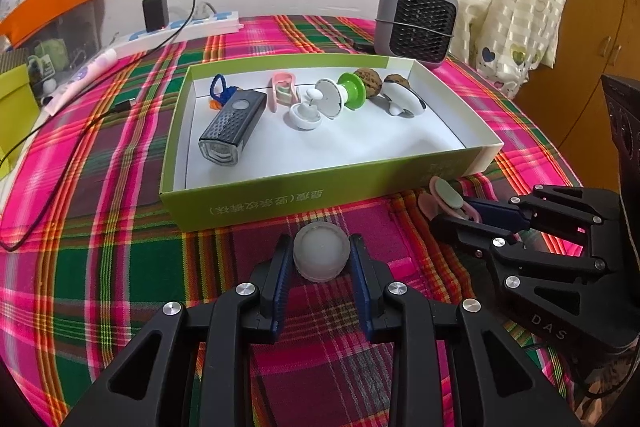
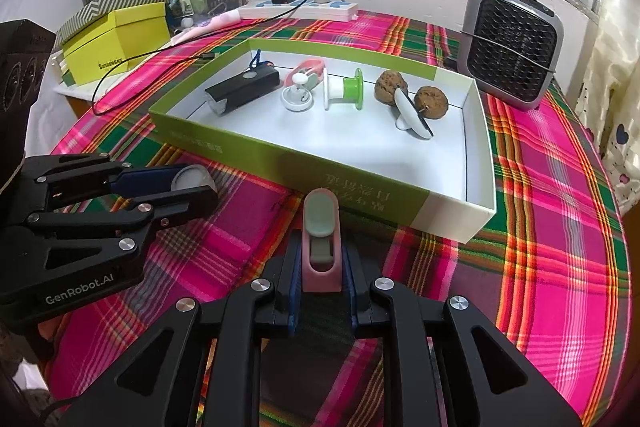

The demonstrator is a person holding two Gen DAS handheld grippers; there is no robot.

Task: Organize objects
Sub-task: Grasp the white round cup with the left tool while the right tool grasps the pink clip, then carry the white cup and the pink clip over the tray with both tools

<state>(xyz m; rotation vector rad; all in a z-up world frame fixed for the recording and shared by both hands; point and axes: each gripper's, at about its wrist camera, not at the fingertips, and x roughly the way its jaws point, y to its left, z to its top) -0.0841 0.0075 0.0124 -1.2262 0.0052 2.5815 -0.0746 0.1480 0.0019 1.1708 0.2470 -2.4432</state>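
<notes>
A round whitish translucent cap [image 1: 321,256] sits between the blue pads of my left gripper [image 1: 321,247], which is shut on it just in front of the green box [image 1: 280,205]. My right gripper [image 2: 321,259] is shut on a pink clip with a grey-green tab [image 2: 321,233], close to the box's near wall [image 2: 280,171]. In the left wrist view the right gripper [image 1: 460,215] holds that pink clip [image 1: 446,197] at the box's right corner. In the right wrist view the left gripper [image 2: 200,187] holds the cap [image 2: 192,179]. Both rest low over the plaid cloth.
Inside the box lie a black bike light [image 1: 234,125], a pink clip [image 1: 284,91], white round pieces [image 1: 306,115], a green-and-white spool [image 2: 344,89] and two walnuts [image 2: 430,101]. A grey fan heater [image 2: 512,51], power strip [image 2: 304,9], cable [image 1: 80,131] and yellow-green box [image 2: 116,43] surround it.
</notes>
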